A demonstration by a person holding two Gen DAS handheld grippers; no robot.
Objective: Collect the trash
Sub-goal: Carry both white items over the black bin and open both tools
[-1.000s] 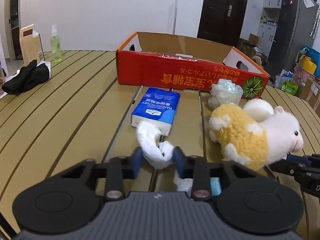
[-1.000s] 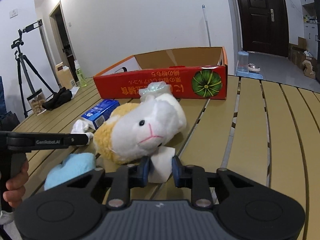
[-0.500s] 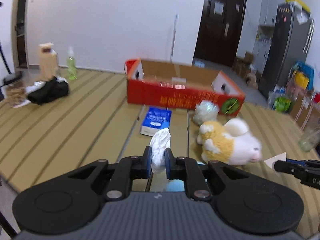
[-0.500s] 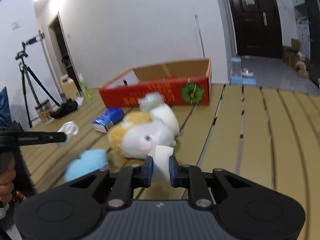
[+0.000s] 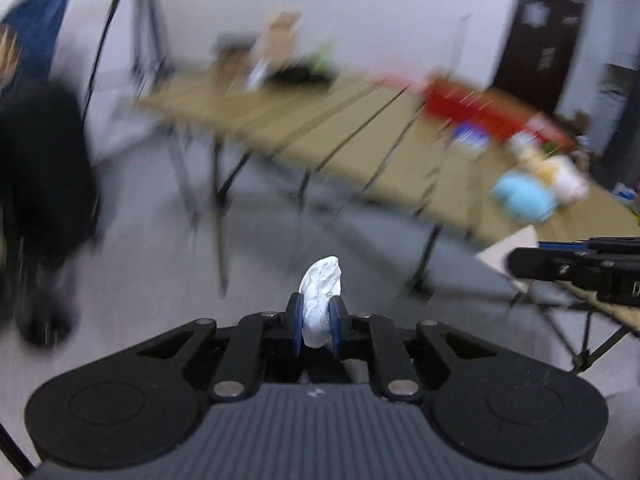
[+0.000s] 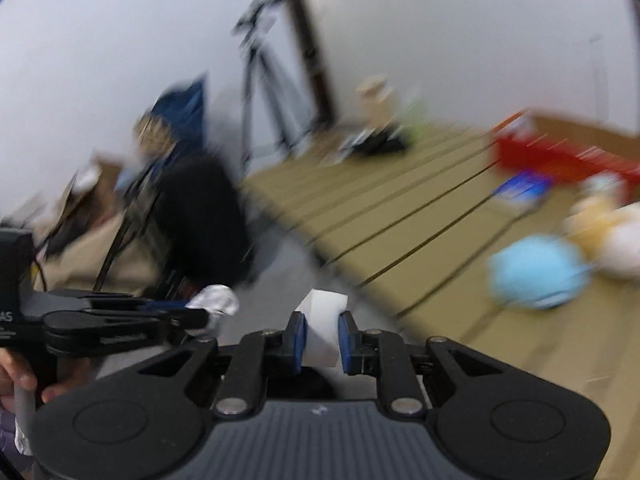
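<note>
Both grippers swung off table [image 5: 360, 148], now at 2 o'clock: left gripper [image 5: 316, 322] clamps crumpled tissue [image 5: 322, 292], right gripper [image 6: 322, 338] clamps paper scrap [image 6: 324, 320]; bin drop likely next.

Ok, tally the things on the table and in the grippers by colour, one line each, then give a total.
White: 2, the crumpled white tissue in the left gripper and the flat white paper scrap in the right gripper
Red: 1, the red cardboard box
Blue: 1, the blue tissue pack
Light blue: 1, the light blue soft toy
White and yellow: 1, the plush animal
Total: 6
</note>
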